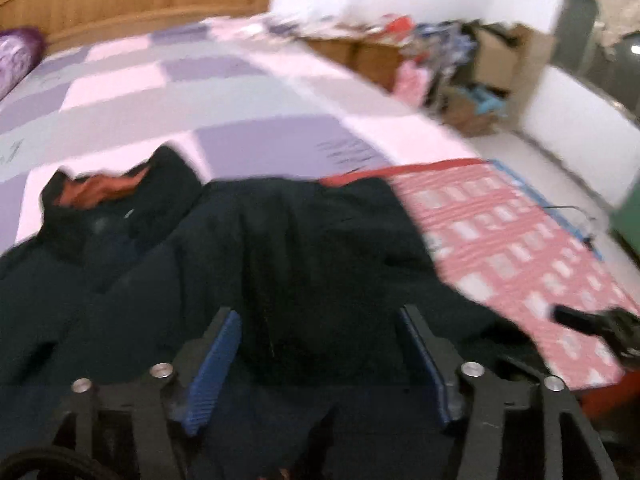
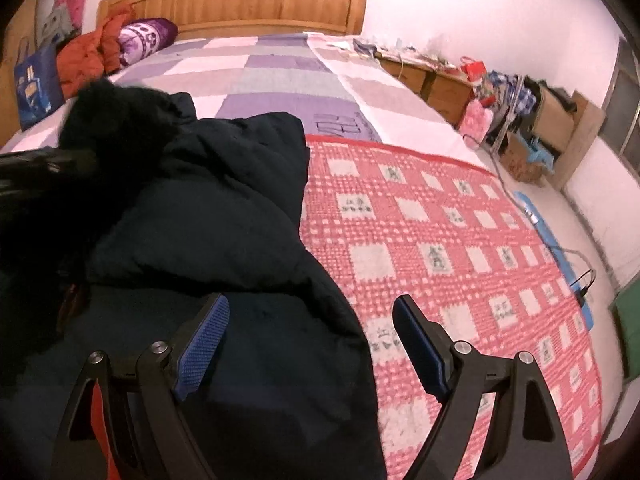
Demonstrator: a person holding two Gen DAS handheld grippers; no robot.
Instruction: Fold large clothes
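A large dark navy jacket (image 1: 280,248) lies spread on the bed, its orange-lined collar (image 1: 100,188) towards the headboard. My left gripper (image 1: 318,312) hovers over the jacket's middle, open, with only loose cloth below its blue pads (image 1: 212,372). In the right wrist view the jacket (image 2: 208,208) is folded in on itself, its right edge lying on a red-and-white checked blanket (image 2: 460,240). My right gripper (image 2: 311,300) stands open above that edge, one finger over the jacket and the other over the blanket. The left wrist view is blurred.
The bed has a purple and pink check sheet (image 1: 180,92) and a wooden headboard (image 2: 240,0). An orange garment (image 2: 92,52), a purple pillow (image 2: 148,34) and a blue bag (image 2: 36,84) sit at its head. Wooden cabinets (image 2: 436,80) and cardboard boxes (image 2: 552,116) line the right wall.
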